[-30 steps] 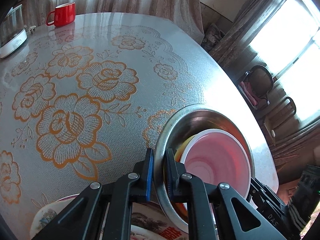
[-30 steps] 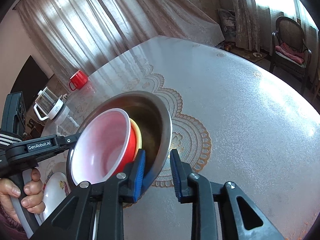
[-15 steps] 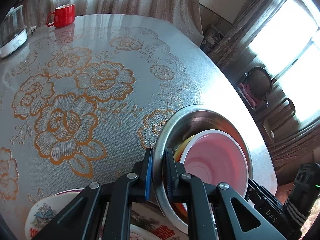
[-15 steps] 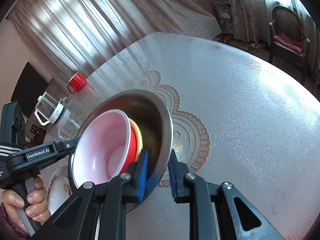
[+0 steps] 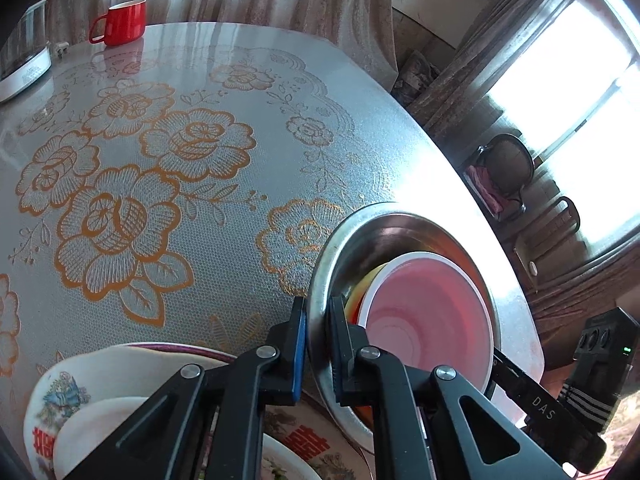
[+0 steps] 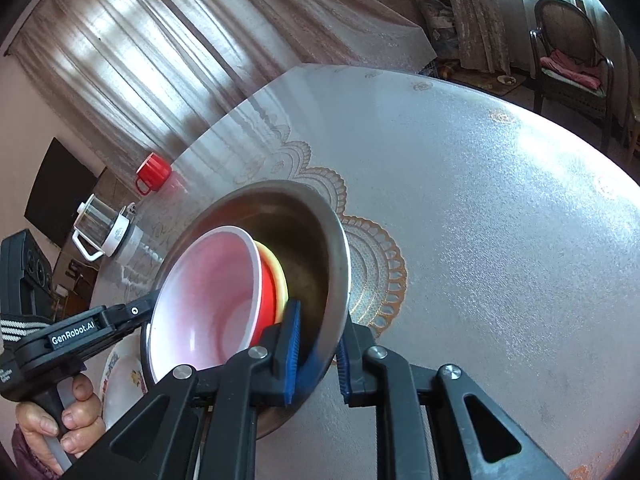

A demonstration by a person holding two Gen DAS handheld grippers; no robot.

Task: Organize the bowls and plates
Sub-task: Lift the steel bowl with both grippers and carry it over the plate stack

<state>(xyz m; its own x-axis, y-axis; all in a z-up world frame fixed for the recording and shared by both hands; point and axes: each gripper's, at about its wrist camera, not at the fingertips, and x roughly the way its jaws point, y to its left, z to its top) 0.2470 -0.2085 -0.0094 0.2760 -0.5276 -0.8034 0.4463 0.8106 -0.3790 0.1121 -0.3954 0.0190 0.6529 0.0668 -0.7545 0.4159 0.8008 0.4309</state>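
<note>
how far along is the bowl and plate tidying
Done: the red bowl and a yellow bowl are nested inside the steel bowl. In hand: the left gripper clamps the steel bowl's rim, and the right gripper has just been closing on the opposite rim. Left: placing this stack; the printed plates lie below it.

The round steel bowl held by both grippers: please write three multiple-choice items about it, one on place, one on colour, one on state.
1. Where is the red mug?
A. inside the steel bowl
B. at the table's far edge
C. on a chair

2. Which colour is the rim of the bowl under the red bowl?
A. yellow
B. green
C. black

3. How is the round steel bowl held?
A. by no gripper
B. by one
C. by both, on its rim

Answers: B, it stands near the curtain; A, a yellow bowl edge shows; C, left gripper and right gripper fingers pinch opposite sides.
</note>
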